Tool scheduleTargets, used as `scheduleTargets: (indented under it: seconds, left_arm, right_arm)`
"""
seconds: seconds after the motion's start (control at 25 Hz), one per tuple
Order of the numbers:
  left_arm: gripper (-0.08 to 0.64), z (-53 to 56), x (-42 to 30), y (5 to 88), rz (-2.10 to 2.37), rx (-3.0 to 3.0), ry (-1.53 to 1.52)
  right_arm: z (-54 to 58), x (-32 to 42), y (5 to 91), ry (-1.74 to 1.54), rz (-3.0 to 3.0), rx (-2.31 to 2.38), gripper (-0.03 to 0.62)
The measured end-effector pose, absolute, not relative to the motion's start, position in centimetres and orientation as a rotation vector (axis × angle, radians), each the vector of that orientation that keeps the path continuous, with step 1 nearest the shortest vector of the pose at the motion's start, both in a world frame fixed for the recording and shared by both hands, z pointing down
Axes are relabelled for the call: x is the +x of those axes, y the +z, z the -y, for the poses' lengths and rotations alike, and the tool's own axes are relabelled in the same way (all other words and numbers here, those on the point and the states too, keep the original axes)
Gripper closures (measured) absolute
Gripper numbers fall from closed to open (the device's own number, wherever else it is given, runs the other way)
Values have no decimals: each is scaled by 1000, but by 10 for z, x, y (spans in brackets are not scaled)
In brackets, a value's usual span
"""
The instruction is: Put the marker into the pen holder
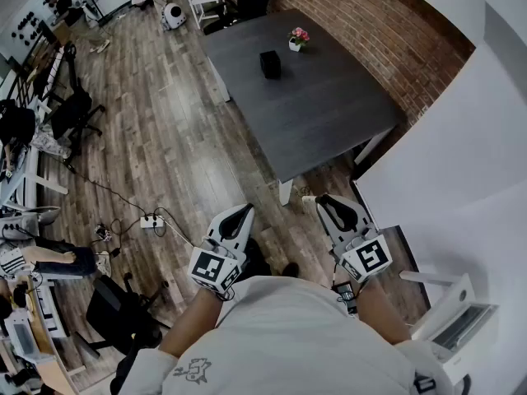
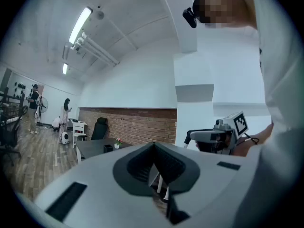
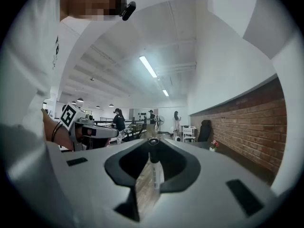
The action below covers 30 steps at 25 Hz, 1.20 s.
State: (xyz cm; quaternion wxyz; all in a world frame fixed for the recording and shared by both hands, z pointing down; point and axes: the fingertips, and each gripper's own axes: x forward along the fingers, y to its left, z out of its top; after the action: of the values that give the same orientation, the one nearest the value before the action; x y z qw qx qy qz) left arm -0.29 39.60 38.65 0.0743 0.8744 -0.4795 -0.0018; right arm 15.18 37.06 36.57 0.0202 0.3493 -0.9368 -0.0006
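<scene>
The black pen holder stands on the far part of a dark grey table, well ahead of both grippers; it also shows small in the left gripper view. My right gripper is shut on a marker with a white body and a black cap that points forward between the jaws. The marker is hidden in the head view. My left gripper has its jaw tips together and nothing held. Both grippers hang over the wooden floor, short of the table's near edge.
A small white pot of pink flowers stands behind the pen holder. A brick wall runs along the table's right side. A power strip with cables lies on the floor to the left. Chairs, desks and several people are farther left.
</scene>
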Motion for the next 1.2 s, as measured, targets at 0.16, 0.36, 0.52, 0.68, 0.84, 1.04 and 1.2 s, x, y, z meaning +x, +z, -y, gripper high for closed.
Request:
scheduleTargets:
  seconds: [0.16, 0.36, 0.52, 0.68, 0.84, 1.04, 1.2]
  left_arm:
    - [549, -382, -18, 391, 1433, 2629, 4]
    - [549, -358, -47, 397, 1422, 2623, -11]
    - [549, -332, -78, 405, 1408, 2611, -25]
    - [549, -307, -111, 405, 1368, 2628, -16]
    - [549, -286, -135, 395, 1351, 2664, -18]
    - [549, -266, -152, 391, 1349, 2696, -9]
    - [549, -248, -160, 389, 1349, 2687, -27]
  right_arm:
    - [-355, 135, 370, -2, 2903, 1078, 520]
    - [-331, 106, 374, -8, 2885, 1067, 520]
    - [-307, 76, 381, 8, 2876, 1076, 520]
    - [-281, 42, 383, 27, 2859, 1110, 520]
    - [-258, 18, 372, 15, 2856, 1157, 520]
    - [-240, -4, 366, -22, 2863, 1156, 520]
    - [-226, -13, 363, -41, 2859, 1142, 520]
